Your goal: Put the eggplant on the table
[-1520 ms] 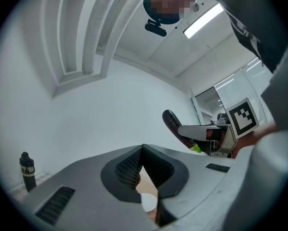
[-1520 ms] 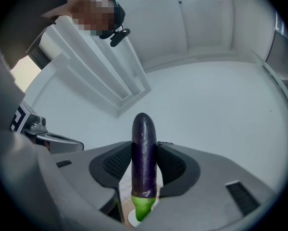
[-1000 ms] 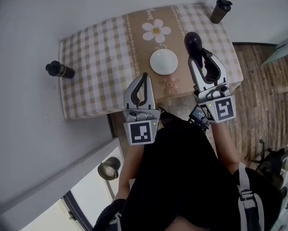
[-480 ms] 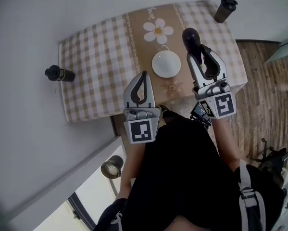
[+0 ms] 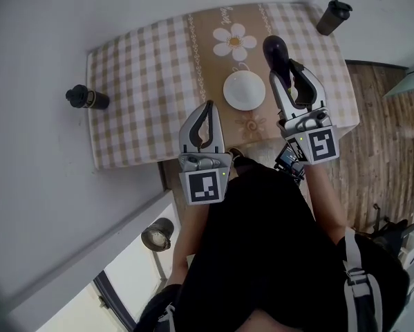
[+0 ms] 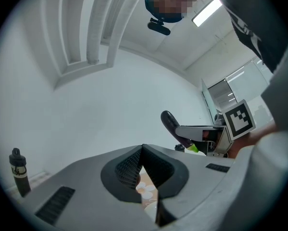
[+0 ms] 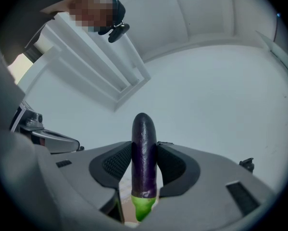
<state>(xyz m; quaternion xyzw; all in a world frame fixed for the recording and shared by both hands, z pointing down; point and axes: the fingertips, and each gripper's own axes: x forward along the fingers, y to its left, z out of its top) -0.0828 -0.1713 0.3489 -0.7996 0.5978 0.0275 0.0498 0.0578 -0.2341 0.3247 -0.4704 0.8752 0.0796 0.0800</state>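
Note:
My right gripper (image 5: 287,71) is shut on a dark purple eggplant (image 5: 276,50) with a green stem end, and holds it above the right side of the checked table (image 5: 137,81). In the right gripper view the eggplant (image 7: 144,153) stands upright between the two pads, pinched at its lower half. My left gripper (image 5: 208,109) hovers over the table's near edge with its jaws together and nothing in them; the left gripper view shows its tips (image 6: 143,150) meeting. That view also catches the eggplant (image 6: 171,126) in the other gripper.
A white bowl (image 5: 244,90) sits on the brown runner with a daisy print (image 5: 234,41), between the two grippers. A dark shaker bottle (image 5: 332,17) stands at the table's far right corner. Another dark bottle (image 5: 87,97) stands on the floor left of the table.
Both grippers have shifted slightly over the table, the right one carrying the eggplant a little further right. The grips look unchanged.

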